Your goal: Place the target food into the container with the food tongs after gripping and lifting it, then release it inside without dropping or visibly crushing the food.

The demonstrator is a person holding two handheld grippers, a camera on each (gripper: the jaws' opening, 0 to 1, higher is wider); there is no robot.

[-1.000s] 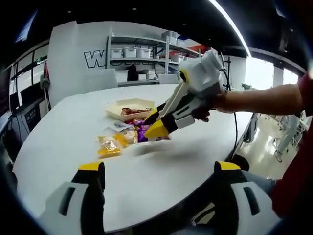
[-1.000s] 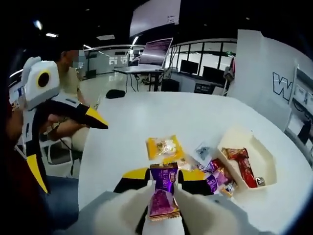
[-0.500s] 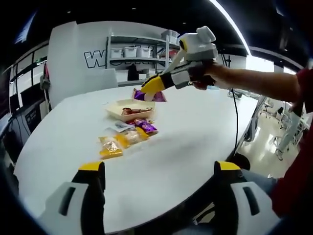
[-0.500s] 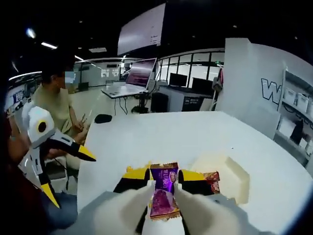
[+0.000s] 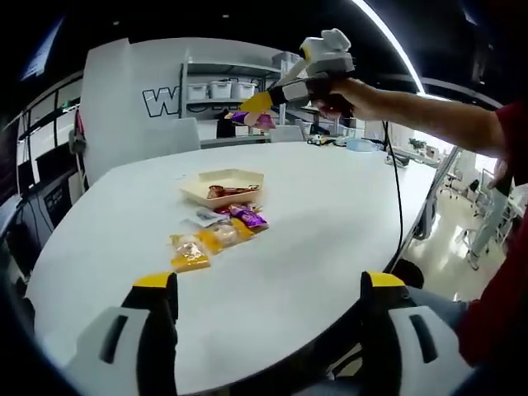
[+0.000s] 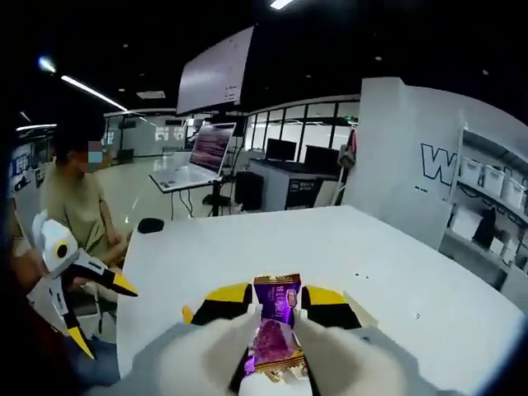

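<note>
White tabletop (image 5: 313, 223) curves through the left gripper view, with shelving and a lettered wall behind it. On it sits a shallow cream tray (image 5: 221, 186) holding a red-wrapped snack (image 5: 228, 190). Just in front of the tray lies a small heap of packets: a yellow packet (image 5: 189, 251) nearest, a purple one (image 5: 250, 217) at the far side. The left gripper (image 5: 268, 289) hangs low over the near edge, its yellow-tipped jaws spread wide with nothing between them. High above the tray, a person's arm in a red sleeve (image 5: 511, 140) holds the right gripper (image 5: 262, 109) aloft, a purple packet (image 5: 256, 120) caught at its tips.

From the right gripper view, the same white table (image 6: 330, 247) stretches away towards desks, monitors and a laptop. The right gripper (image 6: 276, 301) has its jaws pressed onto the purple packet (image 6: 275, 326), which stands upright between them, well above the table. At the left, the left gripper (image 6: 66, 268) shows with jaws apart, beside a seated person (image 6: 78, 206).
</note>
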